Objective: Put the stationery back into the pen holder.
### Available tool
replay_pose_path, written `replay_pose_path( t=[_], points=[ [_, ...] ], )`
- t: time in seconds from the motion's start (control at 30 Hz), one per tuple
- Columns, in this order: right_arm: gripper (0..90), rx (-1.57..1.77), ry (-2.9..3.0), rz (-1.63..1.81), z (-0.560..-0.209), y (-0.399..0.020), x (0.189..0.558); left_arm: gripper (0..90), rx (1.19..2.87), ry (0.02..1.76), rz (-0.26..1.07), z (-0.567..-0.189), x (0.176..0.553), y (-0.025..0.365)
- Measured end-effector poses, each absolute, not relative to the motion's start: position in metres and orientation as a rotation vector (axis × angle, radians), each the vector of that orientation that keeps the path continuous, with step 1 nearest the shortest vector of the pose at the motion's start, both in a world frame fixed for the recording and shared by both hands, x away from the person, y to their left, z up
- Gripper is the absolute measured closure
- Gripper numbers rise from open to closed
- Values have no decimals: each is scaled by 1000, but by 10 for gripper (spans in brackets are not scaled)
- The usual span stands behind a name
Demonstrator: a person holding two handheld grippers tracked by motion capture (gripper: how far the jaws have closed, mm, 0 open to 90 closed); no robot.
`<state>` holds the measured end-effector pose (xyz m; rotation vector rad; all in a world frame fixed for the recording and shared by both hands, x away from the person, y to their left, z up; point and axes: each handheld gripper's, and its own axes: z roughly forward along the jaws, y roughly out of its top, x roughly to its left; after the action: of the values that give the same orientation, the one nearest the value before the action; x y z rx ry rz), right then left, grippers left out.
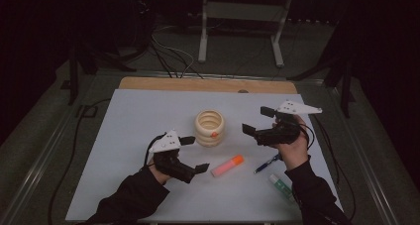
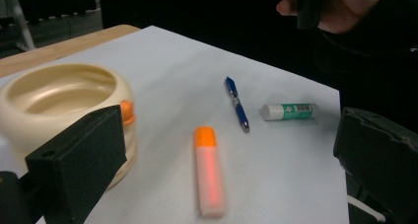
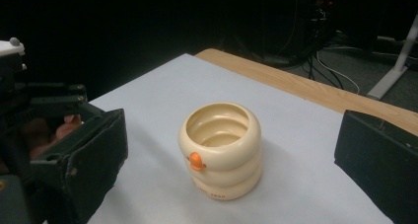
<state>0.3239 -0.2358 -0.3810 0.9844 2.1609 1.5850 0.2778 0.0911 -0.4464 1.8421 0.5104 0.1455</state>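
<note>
Surface: white sheet [image 1: 133,136] laid over a wooden table [image 1: 163,83]; wood shows along the far edge
Cup: one cream ribbed cup [image 1: 209,128], upright and empty, an orange nub on its side; it stands mid-sheet between the two grippers, touching neither
Highlighter: one orange-capped highlighter [image 1: 227,165] lying flat, just in front of the cup
Pen: one blue pen [image 1: 267,163] lying flat, right of the highlighter, near the right hand
Glue stick: one green-and-white glue stick [image 1: 281,185] on its side, nearest the person, apart from the pen
Left gripper [image 1: 194,155]: jaws spread wide, nothing between them; low, left of the highlighter
Right gripper [image 1: 257,121]: jaws spread wide, holding nothing; raised right of the cup
In the way: nothing lies between either gripper and the cup
Beyond the table: cables and a white stand on a dark floor
</note>
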Motion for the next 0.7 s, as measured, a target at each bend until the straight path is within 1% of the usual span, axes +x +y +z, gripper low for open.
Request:
replay_pose_path(
  t=[0.1, 0.2, 0.43, 0.47, 0.5, 0.7],
  points=[
    [0, 986, 2159, 1593, -381, -237, 324, 1, 1845, 496, 121, -449, 279, 78],
    [0, 989, 2156, 1602, -381, -237, 323, 27, 1846, 502, 114, -452, 280, 66],
    [0, 989, 2139, 1613, -379, -238, 324, 27, 1890, 514, 113, -459, 278, 35],
    [0, 989, 2139, 1613, -379, -238, 324, 27, 1890, 514, 113, -459, 278, 35],
    [0, 989, 2133, 1617, -379, -239, 325, 27, 1901, 507, 105, -462, 278, 24],
    [0, 1006, 2119, 1618, -378, -243, 326, 28, 1948, 498, 106, -467, 277, -3]
  ],
)
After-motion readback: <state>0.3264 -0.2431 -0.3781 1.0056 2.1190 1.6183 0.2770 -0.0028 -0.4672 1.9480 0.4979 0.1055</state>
